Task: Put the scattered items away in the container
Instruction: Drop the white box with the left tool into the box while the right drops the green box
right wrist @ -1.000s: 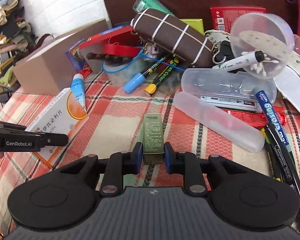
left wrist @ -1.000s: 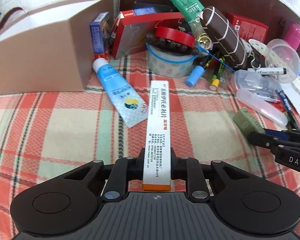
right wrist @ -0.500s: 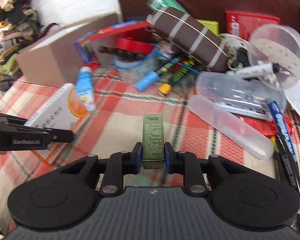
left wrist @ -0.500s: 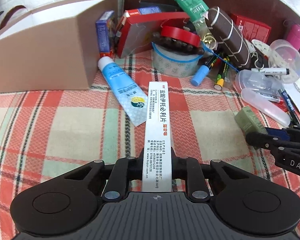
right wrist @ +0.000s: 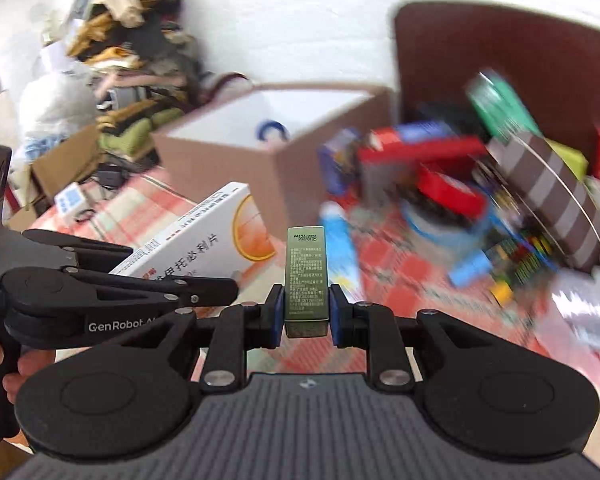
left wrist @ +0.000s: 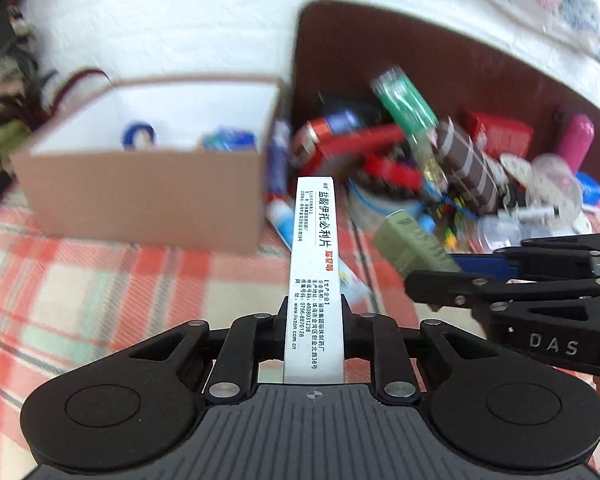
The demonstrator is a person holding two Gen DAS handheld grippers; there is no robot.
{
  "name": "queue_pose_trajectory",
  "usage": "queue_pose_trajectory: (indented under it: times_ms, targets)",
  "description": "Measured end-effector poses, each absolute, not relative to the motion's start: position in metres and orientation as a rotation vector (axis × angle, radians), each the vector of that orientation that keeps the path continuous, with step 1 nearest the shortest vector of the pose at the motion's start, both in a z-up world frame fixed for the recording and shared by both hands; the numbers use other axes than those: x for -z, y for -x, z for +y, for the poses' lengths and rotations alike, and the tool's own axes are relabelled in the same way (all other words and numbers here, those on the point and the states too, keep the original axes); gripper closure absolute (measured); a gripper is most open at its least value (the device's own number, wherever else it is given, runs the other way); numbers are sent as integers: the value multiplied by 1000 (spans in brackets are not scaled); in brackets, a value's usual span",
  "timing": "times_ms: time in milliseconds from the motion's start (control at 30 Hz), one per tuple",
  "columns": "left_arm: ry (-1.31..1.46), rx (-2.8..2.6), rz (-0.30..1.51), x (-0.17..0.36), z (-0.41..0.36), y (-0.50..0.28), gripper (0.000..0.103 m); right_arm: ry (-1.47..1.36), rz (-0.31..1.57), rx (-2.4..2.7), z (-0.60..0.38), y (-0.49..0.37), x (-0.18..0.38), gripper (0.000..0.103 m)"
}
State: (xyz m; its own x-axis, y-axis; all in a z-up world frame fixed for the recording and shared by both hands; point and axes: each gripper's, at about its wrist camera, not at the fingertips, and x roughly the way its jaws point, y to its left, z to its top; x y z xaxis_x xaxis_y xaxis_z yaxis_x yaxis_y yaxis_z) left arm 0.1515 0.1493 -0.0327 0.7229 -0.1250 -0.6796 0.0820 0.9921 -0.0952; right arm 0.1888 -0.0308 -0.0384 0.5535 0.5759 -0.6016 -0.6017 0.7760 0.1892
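A cardboard box [left wrist: 140, 196] with a white inside is seen standing open on a bed-like surface covered by a checked cloth [left wrist: 80, 280] of red, pale green and cream; the box serves here as the landmark. Inside it, against the far wall, a blue-and-white round object [left wrist: 138, 136] and a second blue item [left wrist: 228, 140] are seen, both blurred. In front of the box and above the cloth, a long white medicine carton [left wrist: 315, 272] printed with black characters is held edge-up by the left gripper [left wrist: 314, 324], whose fingers are closed on its two broad faces. To the right of the box, a small olive-green box [right wrist: 305, 280] is clamped between the blue-padded fingers of the right gripper [right wrist: 305, 312]; it too is carried clear of the cloth. A person's hand [right wrist: 4, 360] is seen on the left gripper's handle in the right wrist view. Just beside the box's right wall, a blue-and-white tube [left wrist: 282, 216] lies on the cloth, and beyond it a jumbled pile is spread: a red carton [left wrist: 340, 144], a green packet [left wrist: 404, 104], a brown striped pouch [left wrist: 466, 164] and a pink bottle [left wrist: 576, 140], all smeared by blur. Behind the pile a dark brown board [left wrist: 460, 64] is set against a white textured wall [left wrist: 180, 20]. To the left of the box, heaped clothing [right wrist: 132, 52] is seen in the room.
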Motion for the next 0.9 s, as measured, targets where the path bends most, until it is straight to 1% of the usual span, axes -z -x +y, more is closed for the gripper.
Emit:
queue_pose_trajectory:
  times_ms: [167, 300, 400, 533, 667, 800, 900]
  targets:
    - [80, 66, 698, -4, 188, -177, 87, 65, 644, -789, 12, -218, 4, 77]
    - [90, -11, 670, -25, 223, -215, 87, 93, 599, -815, 49, -253, -25, 77]
    - [109, -67, 664, -33, 251, -249, 87, 130, 576, -806, 77, -283, -34, 77]
    - [133, -131, 697, -23, 286, -299, 87, 162, 575, -775, 114, -327, -25, 77]
    - [145, -203, 750, -5, 317, -351, 87, 210, 635, -726, 148, -374, 0, 77]
    - [136, -231, 778, 9, 335, -392, 87, 245, 688, -679, 176, -408, 22, 77]
    - [124, -238, 807, 24, 340, -408, 87, 231, 721, -665, 183, -427, 31, 77]
